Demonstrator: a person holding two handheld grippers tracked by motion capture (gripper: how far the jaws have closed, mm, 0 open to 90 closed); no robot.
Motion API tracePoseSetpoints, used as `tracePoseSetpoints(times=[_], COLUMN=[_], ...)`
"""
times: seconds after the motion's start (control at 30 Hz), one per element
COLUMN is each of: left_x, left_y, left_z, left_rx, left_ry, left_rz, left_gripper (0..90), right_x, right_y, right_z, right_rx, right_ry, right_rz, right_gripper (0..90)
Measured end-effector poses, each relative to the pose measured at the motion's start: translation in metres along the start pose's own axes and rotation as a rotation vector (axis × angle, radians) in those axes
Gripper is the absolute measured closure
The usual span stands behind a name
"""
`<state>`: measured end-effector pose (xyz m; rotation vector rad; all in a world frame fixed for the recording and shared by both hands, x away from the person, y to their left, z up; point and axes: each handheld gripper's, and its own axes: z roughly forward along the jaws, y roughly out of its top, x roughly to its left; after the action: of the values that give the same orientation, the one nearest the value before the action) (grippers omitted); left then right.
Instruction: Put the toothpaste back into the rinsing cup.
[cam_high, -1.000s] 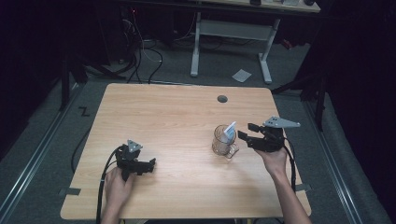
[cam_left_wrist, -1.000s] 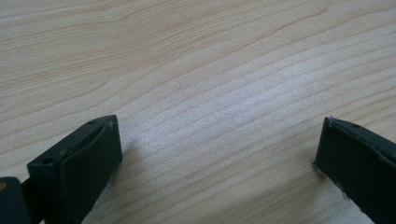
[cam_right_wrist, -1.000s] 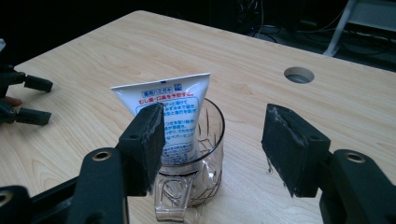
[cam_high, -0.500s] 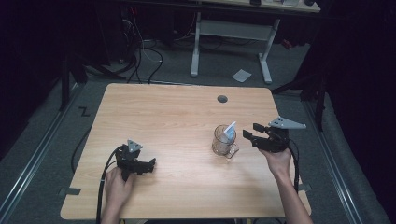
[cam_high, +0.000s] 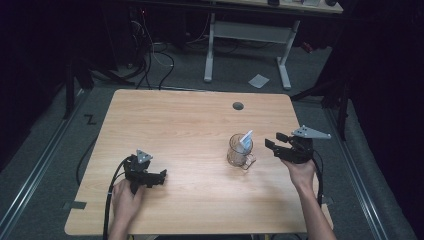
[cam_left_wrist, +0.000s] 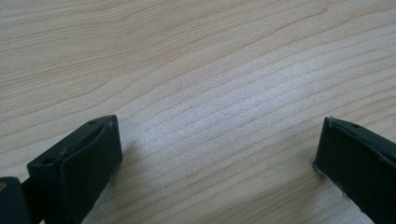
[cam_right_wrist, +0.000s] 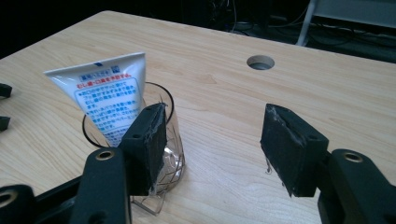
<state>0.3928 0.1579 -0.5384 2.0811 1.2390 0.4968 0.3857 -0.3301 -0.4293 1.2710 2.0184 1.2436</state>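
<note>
A clear glass mug (cam_high: 239, 151) stands on the right half of the wooden table (cam_high: 190, 130), with a white tube (cam_high: 246, 140) of printed paste standing tail-up inside it. In the right gripper view the tube (cam_right_wrist: 111, 99) leans in the mug (cam_right_wrist: 170, 158) just behind the left jaw. My right gripper (cam_high: 274, 141) hovers open to the right of the mug, clear of it, with nothing between its jaws (cam_right_wrist: 212, 142). My left gripper (cam_high: 159, 176) rests open low on the table's front left, over bare wood (cam_left_wrist: 219, 144).
A round cable hole (cam_high: 238, 106) sits near the table's far edge, also seen as a hole (cam_right_wrist: 260, 61) beyond the right jaws. Behind the table stand a white desk frame (cam_high: 247, 35), cables and a paper scrap (cam_high: 258, 80) on the floor.
My right gripper has drawn back to the right, away from the mug. The left gripper has stayed put.
</note>
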Motion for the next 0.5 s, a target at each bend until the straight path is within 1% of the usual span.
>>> tracePoseSetpoints(times=[0.1, 0.5], left_x=[0.0, 0.0], left_y=[0.0, 0.0], left_z=[0.0, 0.0], left_rx=[0.0, 0.0], left_ry=[0.0, 0.0], left_rz=[0.0, 0.0], left_gripper=[0.8, 0.8], right_x=[-0.0032, -0.0089], right_y=[-0.0027, -0.0087], right_z=[0.0019, 0.0049], right_rx=[0.009, 0.007], right_ry=[-0.011, -0.023], right_rz=[0.005, 0.029], right_gripper=[40.6, 40.8])
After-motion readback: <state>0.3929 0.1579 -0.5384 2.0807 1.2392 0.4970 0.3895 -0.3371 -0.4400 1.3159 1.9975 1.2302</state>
